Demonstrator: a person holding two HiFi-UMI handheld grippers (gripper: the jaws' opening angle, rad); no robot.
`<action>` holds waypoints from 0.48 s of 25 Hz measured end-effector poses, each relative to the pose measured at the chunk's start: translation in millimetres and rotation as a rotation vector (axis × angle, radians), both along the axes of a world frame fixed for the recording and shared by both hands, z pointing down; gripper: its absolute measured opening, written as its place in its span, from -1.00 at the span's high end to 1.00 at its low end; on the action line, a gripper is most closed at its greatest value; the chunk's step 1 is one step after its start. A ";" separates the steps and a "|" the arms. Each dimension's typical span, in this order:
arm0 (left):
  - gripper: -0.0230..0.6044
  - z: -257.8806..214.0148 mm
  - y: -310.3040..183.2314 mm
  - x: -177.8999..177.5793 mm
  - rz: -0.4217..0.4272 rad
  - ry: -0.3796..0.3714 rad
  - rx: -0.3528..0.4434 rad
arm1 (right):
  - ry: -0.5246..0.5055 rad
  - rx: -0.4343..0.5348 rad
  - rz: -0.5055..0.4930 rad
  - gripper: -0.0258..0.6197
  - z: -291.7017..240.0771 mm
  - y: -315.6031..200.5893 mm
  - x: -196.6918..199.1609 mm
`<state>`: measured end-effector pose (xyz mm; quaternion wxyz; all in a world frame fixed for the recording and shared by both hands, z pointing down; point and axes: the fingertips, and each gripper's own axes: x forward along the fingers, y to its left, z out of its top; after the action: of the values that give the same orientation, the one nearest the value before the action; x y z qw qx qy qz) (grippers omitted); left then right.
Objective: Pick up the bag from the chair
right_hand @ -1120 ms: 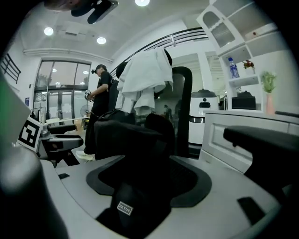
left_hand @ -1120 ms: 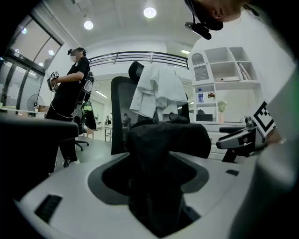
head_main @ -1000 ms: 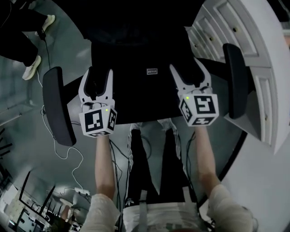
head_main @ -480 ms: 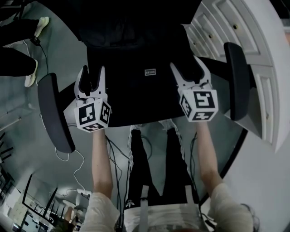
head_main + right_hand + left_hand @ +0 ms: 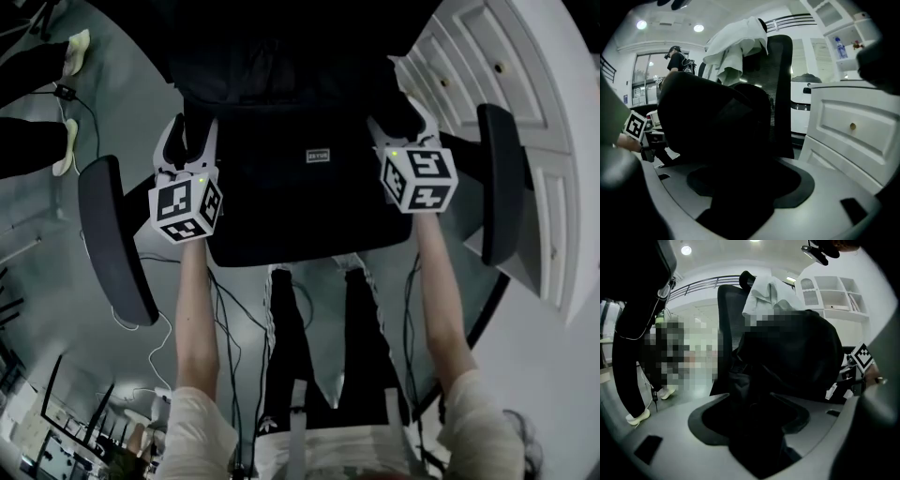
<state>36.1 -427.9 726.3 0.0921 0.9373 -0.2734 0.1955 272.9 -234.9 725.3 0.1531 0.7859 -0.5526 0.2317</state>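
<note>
A black bag (image 5: 281, 66) sits on the seat of a black office chair (image 5: 309, 202), against its backrest. In the left gripper view the bag (image 5: 797, 357) fills the middle, and in the right gripper view the bag (image 5: 708, 122) does too. My left gripper (image 5: 190, 131) is at the bag's left side and my right gripper (image 5: 403, 112) at its right side. The jaws of both stand apart, with dark bag fabric lying in the gap. The fingertips are partly lost against the black material.
The chair's armrests, left (image 5: 112, 239) and right (image 5: 497, 183), flank my grippers. A white drawer cabinet (image 5: 506, 66) stands close on the right. A white cloth (image 5: 736, 44) hangs over the backrest. A person's legs (image 5: 28, 70) and floor cables (image 5: 141, 323) are at the left.
Both grippers have moved forward along the seat's sides and now reach the bag's flanks. Their jaws have stayed apart.
</note>
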 end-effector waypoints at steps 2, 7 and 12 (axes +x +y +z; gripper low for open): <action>0.15 6.4 -4.1 3.2 0.010 -0.011 -0.011 | -0.032 0.005 -0.017 0.05 5.4 -8.4 1.1; 0.11 11.5 -17.8 8.2 0.016 0.001 -0.049 | -0.087 0.010 -0.036 0.05 15.4 -21.6 4.3; 0.09 16.6 -26.8 19.9 0.063 -0.010 -0.064 | -0.108 -0.004 -0.066 0.05 24.9 -33.7 4.2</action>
<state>56.0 -454.7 742.9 0.1143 0.9411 -0.2379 0.2115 277.1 -268.6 750.2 0.1319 0.7533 -0.5852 0.2696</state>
